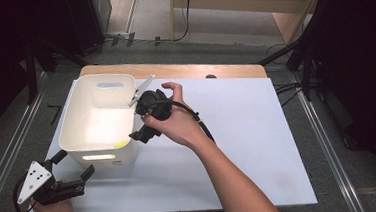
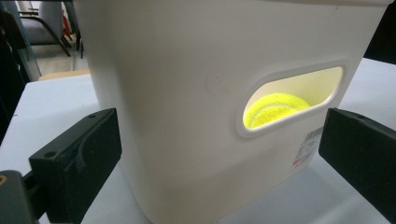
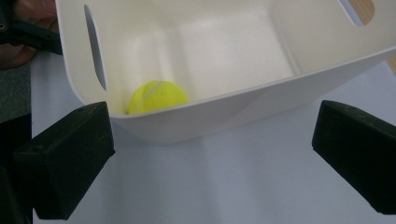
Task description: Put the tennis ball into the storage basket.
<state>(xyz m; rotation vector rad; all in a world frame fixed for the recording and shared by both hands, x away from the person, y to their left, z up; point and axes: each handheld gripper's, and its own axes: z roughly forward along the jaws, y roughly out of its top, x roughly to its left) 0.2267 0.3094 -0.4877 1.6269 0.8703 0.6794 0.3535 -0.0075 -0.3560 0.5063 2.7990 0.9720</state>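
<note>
Left gripper [image 1: 72, 166] near the table edge, jaws apart, empty — right gripper [image 1: 138, 119] likewise spread beside the white plastic bin [image 1: 76, 111]. Yellow tennis ball [image 3: 158, 96] sits inside, near corner. Probably retreat slowly, clear of the rim.

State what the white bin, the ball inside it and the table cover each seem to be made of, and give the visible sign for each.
White bin: probably moulded plastic, smooth and matt; thin rounded walls glow where light passes through.
Ball: yellow-green felt, likely a tennis ball; fuzzy surface with a curved pale seam.
Table cover: a flat white sheet, possibly paper or board, over a wooden top; material uncertain.
</note>
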